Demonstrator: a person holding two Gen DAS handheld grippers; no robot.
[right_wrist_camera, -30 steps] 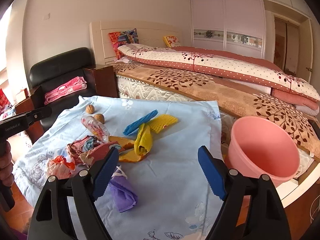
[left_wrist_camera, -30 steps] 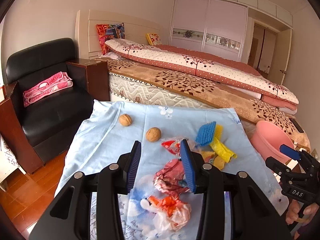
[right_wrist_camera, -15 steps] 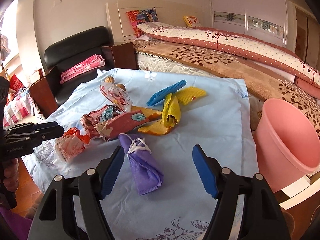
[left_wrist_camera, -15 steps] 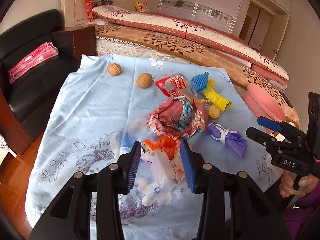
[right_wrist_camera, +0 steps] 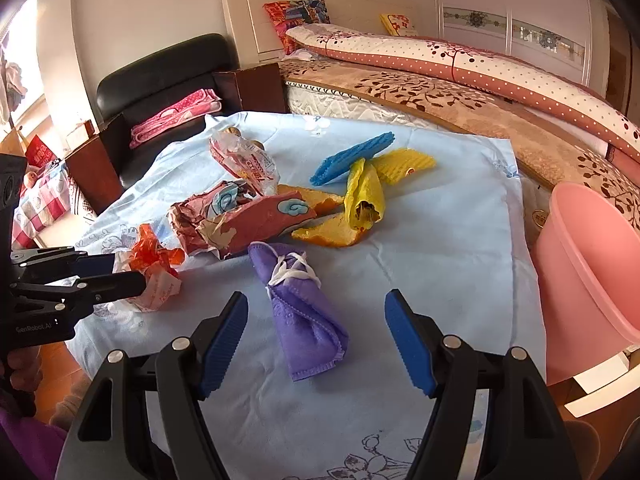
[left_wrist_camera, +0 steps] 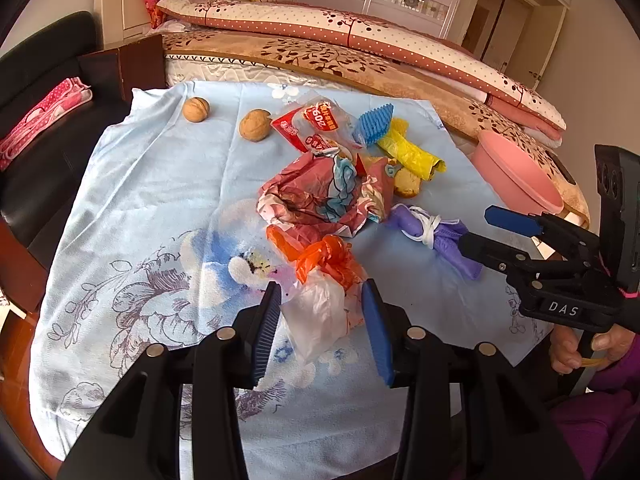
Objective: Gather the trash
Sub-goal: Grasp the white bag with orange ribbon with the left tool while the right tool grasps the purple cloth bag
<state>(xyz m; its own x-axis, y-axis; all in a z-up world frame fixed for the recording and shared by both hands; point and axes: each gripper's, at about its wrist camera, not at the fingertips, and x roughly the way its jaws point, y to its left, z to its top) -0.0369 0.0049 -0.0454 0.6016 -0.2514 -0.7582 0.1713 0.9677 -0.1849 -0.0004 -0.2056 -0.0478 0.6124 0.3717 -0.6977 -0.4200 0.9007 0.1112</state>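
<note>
Trash lies on a table under a light blue cloth (left_wrist_camera: 152,184). My left gripper (left_wrist_camera: 320,312) is open, its jaws on either side of an orange-and-white plastic bag (left_wrist_camera: 324,280), also in the right wrist view (right_wrist_camera: 154,268). My right gripper (right_wrist_camera: 316,320) is open around a rolled purple cloth tied with white string (right_wrist_camera: 300,304), also in the left wrist view (left_wrist_camera: 436,236). A crumpled red wrapper (left_wrist_camera: 324,196), a clear snack bag (left_wrist_camera: 316,124), blue (right_wrist_camera: 352,158) and yellow (right_wrist_camera: 364,196) pieces and orange peel (right_wrist_camera: 328,232) lie beyond.
A pink plastic bucket (right_wrist_camera: 592,276) stands at the table's right edge. Two walnuts (left_wrist_camera: 196,109) (left_wrist_camera: 255,125) lie at the far left of the cloth. A black armchair (left_wrist_camera: 44,92) is left of the table and a bed (left_wrist_camera: 360,52) behind it.
Both grippers have moved forward and down toward the table. The left one now straddles the orange-and-white bag, the right one the purple cloth roll. Both stayed open.
</note>
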